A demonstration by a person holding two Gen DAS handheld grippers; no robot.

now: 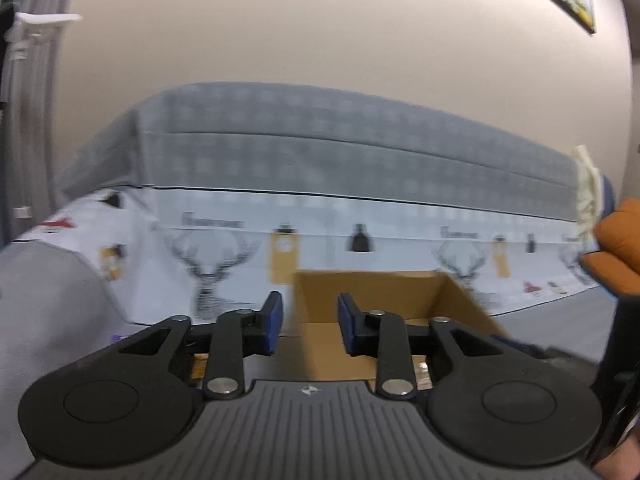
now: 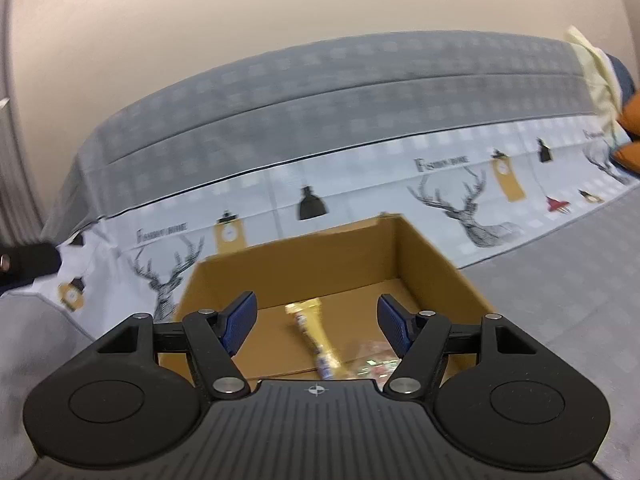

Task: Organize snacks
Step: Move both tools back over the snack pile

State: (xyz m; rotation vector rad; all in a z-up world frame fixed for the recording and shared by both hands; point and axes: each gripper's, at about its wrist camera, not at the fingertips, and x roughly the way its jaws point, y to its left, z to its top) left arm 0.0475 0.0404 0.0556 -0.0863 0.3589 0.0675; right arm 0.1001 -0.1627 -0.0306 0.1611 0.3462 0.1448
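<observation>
An open brown cardboard box (image 2: 304, 256) stands on a bed, straight ahead in the right wrist view. A gold-wrapped snack bar (image 2: 316, 332) lies on its floor, with a clear packet of small snacks (image 2: 372, 364) beside it near the front. My right gripper (image 2: 316, 322) is open and empty, above the box's near side. In the left wrist view the same box (image 1: 384, 292) is ahead and a little right. My left gripper (image 1: 310, 322) is open and empty, at the box's left wall.
The bed has a white sheet with a deer print (image 2: 472, 216) and a folded grey checked quilt (image 2: 320, 104) against a beige wall. An orange cushion (image 1: 620, 240) lies at the far right. Grey bedding (image 2: 560, 288) lies right of the box.
</observation>
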